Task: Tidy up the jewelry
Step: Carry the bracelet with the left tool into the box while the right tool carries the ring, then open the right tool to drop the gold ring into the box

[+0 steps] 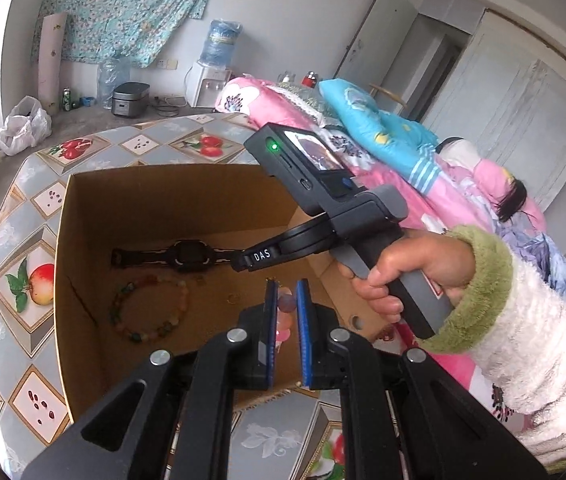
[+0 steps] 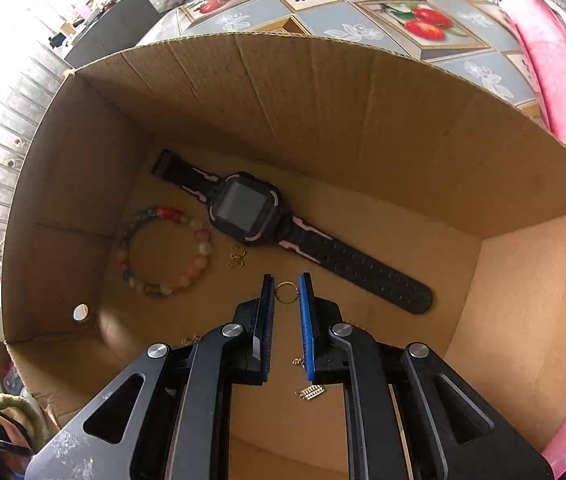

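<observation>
An open cardboard box (image 1: 83, 216) (image 2: 323, 92) stands on the patterned table. On its floor lie a black-and-pink smartwatch (image 2: 243, 210) (image 1: 187, 258), a multicoloured bead bracelet (image 2: 165, 252) (image 1: 149, 308) and small gold pieces (image 2: 237, 258). My left gripper (image 1: 286, 300) is shut on pink and purple beads (image 1: 285, 304) above the box's near side. My right gripper (image 2: 286, 294) reaches into the box; its jaws are slightly apart, with a small gold ring (image 2: 285, 292) between the fingertips. A small silver clasp (image 2: 310, 393) lies on the box floor below it.
The right gripper's body and the hand holding it (image 1: 403, 272) cross the box's right side in the left wrist view. A bed with pink and blue quilts (image 1: 363, 132) lies right of the table (image 1: 23, 248). A water dispenser (image 1: 211, 76) stands on the floor behind.
</observation>
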